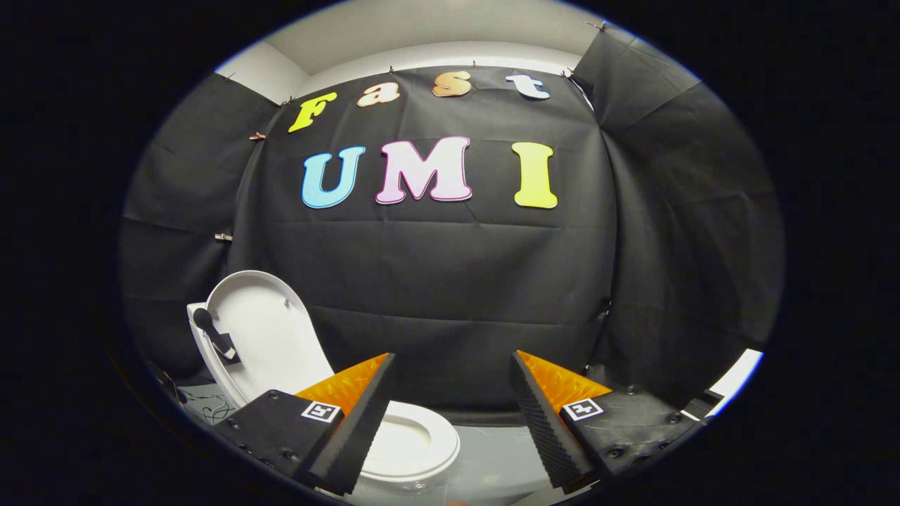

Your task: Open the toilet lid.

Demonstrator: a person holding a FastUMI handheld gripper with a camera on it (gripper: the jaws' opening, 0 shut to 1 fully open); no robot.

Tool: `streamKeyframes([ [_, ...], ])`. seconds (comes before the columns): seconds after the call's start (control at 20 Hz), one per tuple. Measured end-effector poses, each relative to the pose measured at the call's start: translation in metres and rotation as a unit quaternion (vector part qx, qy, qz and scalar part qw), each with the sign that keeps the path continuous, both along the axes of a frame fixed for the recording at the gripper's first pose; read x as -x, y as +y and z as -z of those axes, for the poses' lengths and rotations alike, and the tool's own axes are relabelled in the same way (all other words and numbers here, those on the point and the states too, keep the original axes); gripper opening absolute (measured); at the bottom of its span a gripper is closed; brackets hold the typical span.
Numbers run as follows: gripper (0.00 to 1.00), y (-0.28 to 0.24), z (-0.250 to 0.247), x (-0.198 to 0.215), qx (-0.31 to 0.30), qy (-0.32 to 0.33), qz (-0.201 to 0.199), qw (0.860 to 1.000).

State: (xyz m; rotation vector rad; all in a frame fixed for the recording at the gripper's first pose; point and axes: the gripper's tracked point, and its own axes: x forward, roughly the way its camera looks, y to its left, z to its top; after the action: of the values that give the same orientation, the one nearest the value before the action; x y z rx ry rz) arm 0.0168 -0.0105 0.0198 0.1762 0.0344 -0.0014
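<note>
A white toilet stands low on the floor, beyond and partly behind my left finger. Its lid (264, 330) is raised upright and leans back toward the left, with its underside facing me. The white seat ring (415, 439) lies flat over the bowl, just ahead of the left finger (351, 436). My gripper (450, 414) is open, with a wide gap between the two fingers and nothing in it. The fingers touch neither the lid nor the seat.
A dark handle-like object (214, 334) sits at the left edge of the lid. Thin cables (207, 407) lie on the grey floor (492, 457) left of the toilet. Black cloth walls (450, 281) close in behind and on both sides.
</note>
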Motion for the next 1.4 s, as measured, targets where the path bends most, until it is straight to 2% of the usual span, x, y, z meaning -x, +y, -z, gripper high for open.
streamKeyframes([
  [0.35,0.99,0.006,0.008,-0.002,-0.015,0.014,-0.012,1.000],
  [1.4,0.99,0.011,0.004,-0.001,0.006,0.003,-0.022,1.000],
])
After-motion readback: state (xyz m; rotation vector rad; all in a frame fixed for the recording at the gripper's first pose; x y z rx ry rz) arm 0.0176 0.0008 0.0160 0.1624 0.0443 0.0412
